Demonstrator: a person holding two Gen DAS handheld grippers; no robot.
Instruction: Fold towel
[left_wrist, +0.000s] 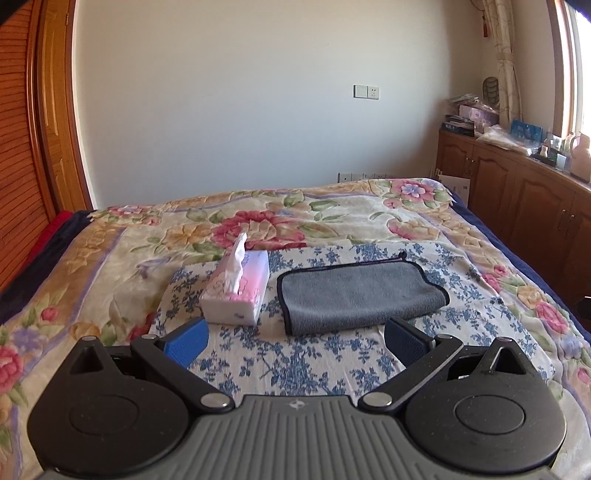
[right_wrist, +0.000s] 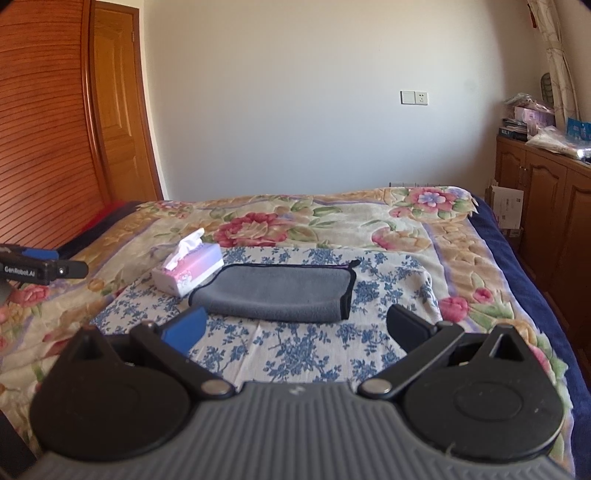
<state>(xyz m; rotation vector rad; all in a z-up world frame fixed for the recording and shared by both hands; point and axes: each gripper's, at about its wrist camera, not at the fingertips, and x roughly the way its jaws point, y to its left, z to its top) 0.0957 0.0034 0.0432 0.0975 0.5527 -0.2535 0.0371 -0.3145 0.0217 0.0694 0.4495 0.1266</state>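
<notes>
A grey towel (left_wrist: 358, 293) with a dark hem lies folded flat on a blue-flowered cloth (left_wrist: 295, 358) on the bed; it also shows in the right wrist view (right_wrist: 277, 291). My left gripper (left_wrist: 295, 338) is open and empty, held above the cloth just short of the towel's near edge. My right gripper (right_wrist: 297, 328) is open and empty, also just short of the towel. The left gripper's body (right_wrist: 40, 269) shows at the left edge of the right wrist view.
A pink and white tissue box (left_wrist: 236, 291) stands just left of the towel, also in the right wrist view (right_wrist: 188, 273). A floral blanket (left_wrist: 332, 218) covers the bed. Wooden cabinets (left_wrist: 517, 195) with clutter stand at the right; a wooden wardrobe (right_wrist: 55, 147) at the left.
</notes>
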